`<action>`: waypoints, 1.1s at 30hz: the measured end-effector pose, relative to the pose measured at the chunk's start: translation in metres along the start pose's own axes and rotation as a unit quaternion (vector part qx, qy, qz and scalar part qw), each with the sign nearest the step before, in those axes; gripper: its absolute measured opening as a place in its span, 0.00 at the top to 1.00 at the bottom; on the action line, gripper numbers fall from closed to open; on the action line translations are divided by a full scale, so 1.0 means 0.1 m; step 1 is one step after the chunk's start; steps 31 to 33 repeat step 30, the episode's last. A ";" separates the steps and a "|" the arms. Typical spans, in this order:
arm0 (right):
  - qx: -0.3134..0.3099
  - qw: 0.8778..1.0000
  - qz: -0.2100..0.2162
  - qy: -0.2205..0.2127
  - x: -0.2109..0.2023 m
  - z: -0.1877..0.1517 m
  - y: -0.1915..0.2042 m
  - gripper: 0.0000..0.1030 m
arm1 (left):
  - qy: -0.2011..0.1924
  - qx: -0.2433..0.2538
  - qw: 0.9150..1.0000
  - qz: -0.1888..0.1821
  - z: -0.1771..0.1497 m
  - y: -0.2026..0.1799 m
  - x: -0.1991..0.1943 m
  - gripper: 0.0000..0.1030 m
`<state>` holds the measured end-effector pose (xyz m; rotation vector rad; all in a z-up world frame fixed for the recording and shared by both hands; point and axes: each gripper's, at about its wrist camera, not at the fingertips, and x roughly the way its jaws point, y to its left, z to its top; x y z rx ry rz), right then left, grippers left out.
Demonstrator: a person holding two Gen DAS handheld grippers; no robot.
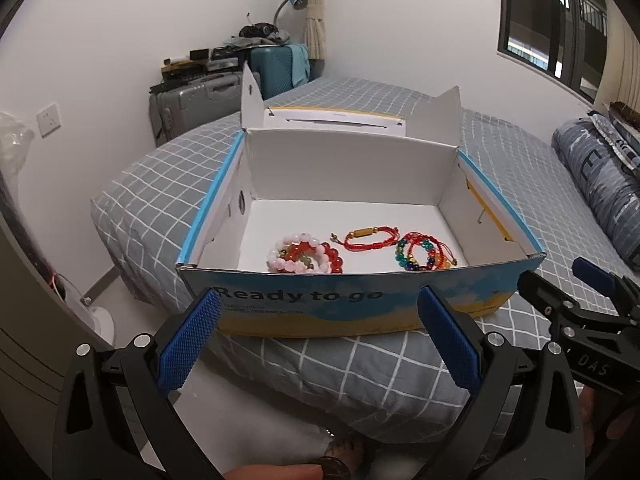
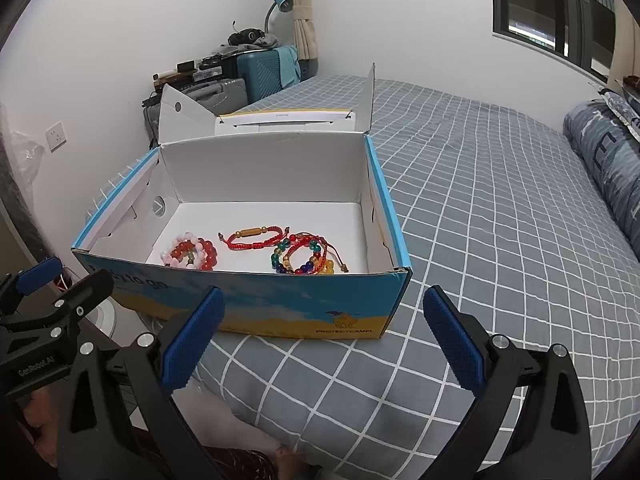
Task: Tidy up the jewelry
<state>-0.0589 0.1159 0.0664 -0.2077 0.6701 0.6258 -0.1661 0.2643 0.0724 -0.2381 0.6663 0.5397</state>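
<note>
An open blue and yellow cardboard box (image 1: 304, 304) (image 2: 280, 304) stands on the bed's near corner, lid flaps up. Inside lie pink and red bead bracelets (image 1: 306, 258) (image 2: 190, 255) at the left, a red cord bracelet (image 1: 368, 237) (image 2: 254, 237) in the middle, and multicoloured bead bracelets (image 1: 424, 256) (image 2: 308, 258) at the right. My left gripper (image 1: 320, 340) is open and empty, just in front of the box. My right gripper (image 2: 324, 344) is open and empty, in front of the box's right corner. The right gripper also shows in the left wrist view (image 1: 580, 300), and the left gripper shows in the right wrist view (image 2: 52, 296).
The bed has a grey checked cover (image 2: 500, 220) and rolled bedding (image 2: 608, 160) at the right. Suitcases (image 1: 200, 104) with clutter and a blue lamp (image 1: 294, 0) stand at the far wall. A window (image 2: 560, 12) is at the upper right. The floor lies below the bed's left edge.
</note>
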 end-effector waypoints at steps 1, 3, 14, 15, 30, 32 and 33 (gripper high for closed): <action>0.000 1.000 -0.001 0.000 0.00 0.00 0.00 0.07 | 0.001 0.003 1.000 0.001 0.00 -0.01 0.00 0.06; 0.001 1.000 0.000 0.000 0.00 0.00 0.00 0.07 | 0.002 0.011 1.000 0.010 -0.01 -0.04 0.02 0.06; 0.001 1.000 -0.001 0.000 0.00 -0.01 -0.01 0.07 | 0.002 0.010 1.000 0.009 -0.03 -0.06 0.02 0.05; 0.001 1.000 -0.001 0.000 0.00 -0.01 -0.01 0.07 | 0.003 0.011 1.000 0.009 -0.04 -0.07 0.02 0.06; 0.002 1.000 -0.002 0.001 0.01 -0.01 0.00 0.07 | 0.001 0.000 1.000 0.009 -0.04 -0.06 0.03 0.06; 0.002 1.000 -0.002 0.001 0.01 -0.01 0.00 0.07 | 0.001 0.000 1.000 0.009 -0.04 -0.06 0.03 0.06; 0.002 1.000 -0.002 0.001 0.01 -0.01 0.00 0.07 | 0.001 0.000 1.000 0.009 -0.04 -0.06 0.03 0.06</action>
